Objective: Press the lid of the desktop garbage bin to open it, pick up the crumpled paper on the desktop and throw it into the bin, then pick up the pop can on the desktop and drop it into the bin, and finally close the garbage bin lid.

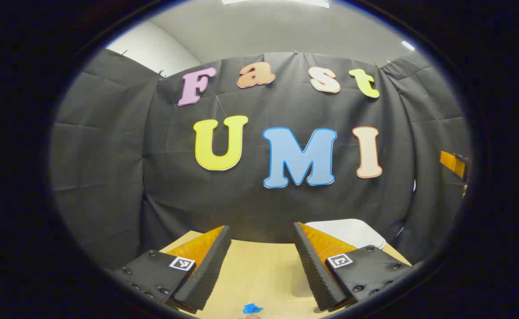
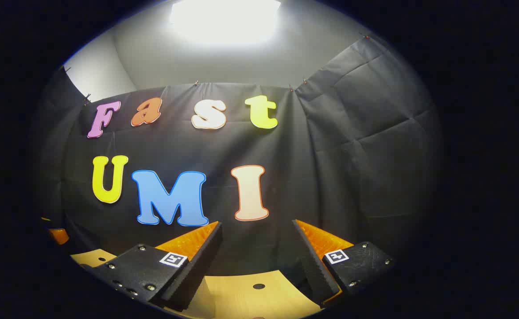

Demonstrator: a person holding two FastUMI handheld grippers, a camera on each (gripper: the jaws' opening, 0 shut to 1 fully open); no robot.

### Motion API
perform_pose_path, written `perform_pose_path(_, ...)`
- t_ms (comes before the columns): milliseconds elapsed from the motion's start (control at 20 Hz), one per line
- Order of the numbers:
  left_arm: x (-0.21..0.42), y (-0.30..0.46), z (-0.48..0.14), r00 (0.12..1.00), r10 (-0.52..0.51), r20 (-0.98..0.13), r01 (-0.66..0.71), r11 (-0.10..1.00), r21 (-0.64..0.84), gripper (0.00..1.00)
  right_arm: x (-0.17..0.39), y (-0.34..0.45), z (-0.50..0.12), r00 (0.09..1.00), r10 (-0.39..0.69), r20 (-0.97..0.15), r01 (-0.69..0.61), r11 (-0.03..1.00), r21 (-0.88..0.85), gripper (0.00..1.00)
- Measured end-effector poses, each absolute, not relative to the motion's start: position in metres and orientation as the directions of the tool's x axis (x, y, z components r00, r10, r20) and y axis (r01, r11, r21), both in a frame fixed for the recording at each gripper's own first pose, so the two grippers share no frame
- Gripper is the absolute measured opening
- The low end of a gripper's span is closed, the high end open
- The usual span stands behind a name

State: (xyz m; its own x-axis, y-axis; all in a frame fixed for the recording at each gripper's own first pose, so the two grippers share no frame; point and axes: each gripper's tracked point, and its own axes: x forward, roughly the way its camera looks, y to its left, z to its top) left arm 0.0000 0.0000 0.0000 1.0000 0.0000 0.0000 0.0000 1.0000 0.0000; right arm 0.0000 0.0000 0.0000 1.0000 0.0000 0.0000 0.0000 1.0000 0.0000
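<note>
Left gripper [image 1: 261,248] and right gripper [image 2: 257,241], fingers spread wide and empty, above the wooden desktop [image 1: 259,274]; white bin lid [image 1: 352,232] behind the left gripper.

left tool [image 1: 261,248] agape, right tool [image 2: 257,243] agape

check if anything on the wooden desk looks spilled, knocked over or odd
Nothing stands out. The pale wooden desk looks tidy; a white bin lid sits level behind the open left gripper, and a small blue scrap lies near its edge.
</note>
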Motion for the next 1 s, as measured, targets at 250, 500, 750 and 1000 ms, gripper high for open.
perform_pose_path(250,0.010,-0.005,-0.001,0.999,-0.052,-0.007,0.053,0.997,0.047,0.95,-0.002,0.043,-0.015,0.995,0.089,-0.043,-0.089,0.996,0.021,0.97)
perform_pose_path(500,0.017,-0.003,-0.005,0.996,-0.082,-0.021,0.083,0.995,0.055,0.95,-0.001,0.080,-0.037,0.983,0.153,-0.101,-0.151,0.988,0.030,0.97)
perform_pose_path(750,0.019,0.005,-0.003,0.996,-0.091,-0.020,0.092,0.993,0.071,0.95,-0.001,0.098,-0.050,0.976,0.175,-0.131,-0.172,0.985,0.027,0.97)
perform_pose_path(1000,0.024,0.007,-0.005,0.994,-0.107,-0.028,0.108,0.992,0.061,0.95,0.002,0.116,-0.061,0.967,0.204,-0.153,-0.202,0.979,0.026,0.97)
